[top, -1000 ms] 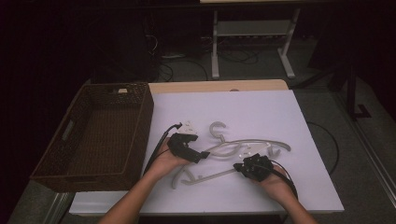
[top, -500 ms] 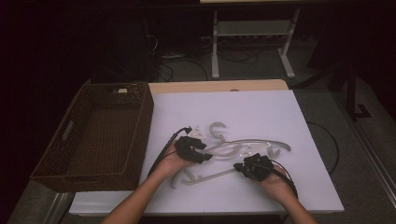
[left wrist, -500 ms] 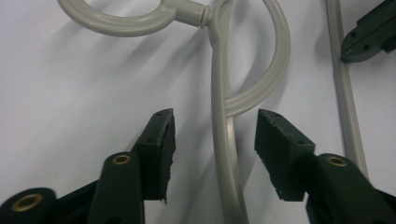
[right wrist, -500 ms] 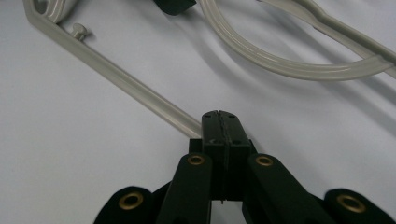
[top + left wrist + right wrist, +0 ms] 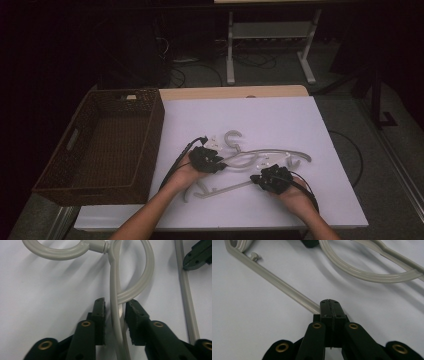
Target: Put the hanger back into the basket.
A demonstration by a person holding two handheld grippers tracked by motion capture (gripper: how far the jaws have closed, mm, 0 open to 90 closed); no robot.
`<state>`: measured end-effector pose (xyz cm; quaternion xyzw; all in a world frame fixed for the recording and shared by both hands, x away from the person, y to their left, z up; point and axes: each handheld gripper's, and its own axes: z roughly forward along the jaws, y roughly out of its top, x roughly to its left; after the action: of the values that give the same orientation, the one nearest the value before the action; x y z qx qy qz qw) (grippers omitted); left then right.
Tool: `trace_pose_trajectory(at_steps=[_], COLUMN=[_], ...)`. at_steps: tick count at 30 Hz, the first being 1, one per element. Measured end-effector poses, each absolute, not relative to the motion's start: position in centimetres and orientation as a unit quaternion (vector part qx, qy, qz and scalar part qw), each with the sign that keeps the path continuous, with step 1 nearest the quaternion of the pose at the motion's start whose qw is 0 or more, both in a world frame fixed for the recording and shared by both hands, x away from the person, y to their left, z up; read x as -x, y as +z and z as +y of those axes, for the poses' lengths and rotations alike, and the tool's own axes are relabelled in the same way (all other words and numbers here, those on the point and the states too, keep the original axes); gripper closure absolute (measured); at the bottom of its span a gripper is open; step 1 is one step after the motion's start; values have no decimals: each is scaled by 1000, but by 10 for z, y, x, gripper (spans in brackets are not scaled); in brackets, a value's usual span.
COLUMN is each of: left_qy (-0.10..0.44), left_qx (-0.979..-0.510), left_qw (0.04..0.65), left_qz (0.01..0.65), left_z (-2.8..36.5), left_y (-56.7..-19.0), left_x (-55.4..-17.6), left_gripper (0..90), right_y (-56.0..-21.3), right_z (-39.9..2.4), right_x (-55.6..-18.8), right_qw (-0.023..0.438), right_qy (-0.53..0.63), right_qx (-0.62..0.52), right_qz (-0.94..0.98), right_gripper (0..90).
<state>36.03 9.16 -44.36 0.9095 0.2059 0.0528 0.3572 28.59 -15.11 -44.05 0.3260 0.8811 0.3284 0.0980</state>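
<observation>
Hangers (image 5: pixel 270 156) mid-sheet, well clear of basket (image 5: pixel 107 145) and edges

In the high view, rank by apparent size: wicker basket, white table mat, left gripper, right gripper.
1. white table mat
2. wicker basket
3. left gripper and right gripper: they look alike, so no ranking between them.

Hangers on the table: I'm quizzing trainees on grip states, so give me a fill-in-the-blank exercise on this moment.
1. The right gripper is ____ on a hanger bar.
2. The left gripper is ____, its fingers either side of a hanger arm.
3. The wicker basket sits to the ____ of the white mat.

Missing: shut; open; left
</observation>
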Motion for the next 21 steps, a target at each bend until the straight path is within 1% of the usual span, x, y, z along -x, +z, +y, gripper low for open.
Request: trace_pose_trajectory(at_steps=[2,4,13,21], left_qy=[52,51,41,35], left_qx=[-909,-910,-908,-901], left_qw=[359,357,359,360], left_qz=[207,206,213,239], left_z=[91,92,93,93], left_y=[-444,-443,-443,-443], left_x=[-360,-360,-361,-362], left_gripper=[762,780,794,808], right_y=[-440,-440,-440,-440], right_z=[-151,-151,-151,-151], right_x=[-286,-286,-286,-285], right_qw=[98,98,98,98], right_qy=[328,328,328,330], right_qx=[-326,-326,-325,-323], right_qz=[881,881,882,882], right_gripper=[898,898,897,896])
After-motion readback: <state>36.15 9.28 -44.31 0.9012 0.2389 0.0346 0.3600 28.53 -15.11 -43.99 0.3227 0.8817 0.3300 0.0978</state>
